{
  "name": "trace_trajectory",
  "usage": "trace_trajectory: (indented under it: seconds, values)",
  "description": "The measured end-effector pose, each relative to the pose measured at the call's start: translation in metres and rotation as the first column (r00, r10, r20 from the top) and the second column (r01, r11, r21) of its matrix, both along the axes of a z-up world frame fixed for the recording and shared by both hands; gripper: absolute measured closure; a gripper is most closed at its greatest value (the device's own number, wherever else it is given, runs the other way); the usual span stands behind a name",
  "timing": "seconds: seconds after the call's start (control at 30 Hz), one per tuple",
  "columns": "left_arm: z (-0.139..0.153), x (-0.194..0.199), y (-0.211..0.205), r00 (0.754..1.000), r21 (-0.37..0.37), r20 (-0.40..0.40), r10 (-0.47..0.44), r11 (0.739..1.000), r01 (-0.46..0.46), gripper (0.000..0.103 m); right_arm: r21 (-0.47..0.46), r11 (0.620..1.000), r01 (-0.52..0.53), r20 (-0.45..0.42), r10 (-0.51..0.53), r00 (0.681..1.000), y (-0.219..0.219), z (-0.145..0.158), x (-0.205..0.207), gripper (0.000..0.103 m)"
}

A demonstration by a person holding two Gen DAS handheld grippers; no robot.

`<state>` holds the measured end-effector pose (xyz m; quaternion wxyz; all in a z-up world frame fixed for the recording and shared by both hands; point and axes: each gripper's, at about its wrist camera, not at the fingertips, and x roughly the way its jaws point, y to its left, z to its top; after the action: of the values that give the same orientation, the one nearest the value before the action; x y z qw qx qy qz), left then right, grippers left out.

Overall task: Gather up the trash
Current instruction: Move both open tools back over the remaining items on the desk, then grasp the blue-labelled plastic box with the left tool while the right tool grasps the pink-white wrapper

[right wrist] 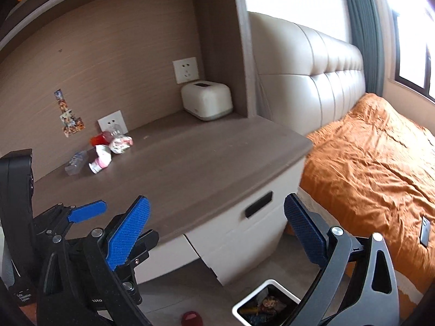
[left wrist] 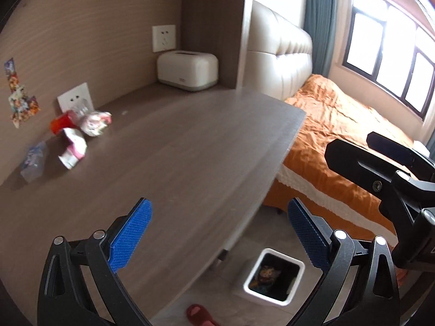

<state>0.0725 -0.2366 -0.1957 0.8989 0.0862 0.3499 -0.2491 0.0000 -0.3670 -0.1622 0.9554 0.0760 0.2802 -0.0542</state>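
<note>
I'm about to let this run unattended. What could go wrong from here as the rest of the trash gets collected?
1. The wrappers lie bunched against the wall beside a clear bottle; the open left gripper might snag two or knock the bottle rolling.
2. The bin sits low on the floor past the desk edge, so a light wrapper could miss it.
3. The two grippers are close together; the right gripper could bump the left one.

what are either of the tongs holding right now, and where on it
Nothing. The left tongs and the right tongs are both open and empty.
</note>
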Motion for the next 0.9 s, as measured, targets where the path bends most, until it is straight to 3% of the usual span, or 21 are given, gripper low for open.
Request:
trace_trajectory:
  seconds: [0.13,0.4,0.57,0.9]
  values:
    - [0.016,0.022,0.033,0.994,-0.003,0.033,0.101,0.995,-0.101,0.005,-0.013,0.995,-0.098,0.029,0.099,0.995,0.030,0.019,0.036,0.005]
    - [0.043,0.068,0.105,0.958,-0.052,0.075,0.278,0.960,-0.275,0.005,-0.065,0.965,-0.255,0.065,0.259,0.964,0.083,0.042,0.099,0.005]
    - [0.043,0.098,0.146,0.927,-0.049,0.098,0.362,0.932,-0.358,0.005,-0.087,0.943,-0.322,0.035,0.326,0.945,0.115,0.038,0.135,0.005]
    - [0.016,0.158,0.210,0.881,0.017,0.081,0.467,0.883,-0.469,0.005,-0.022,0.921,-0.388,-0.054,0.387,0.921,0.173,0.004,0.208,0.005]
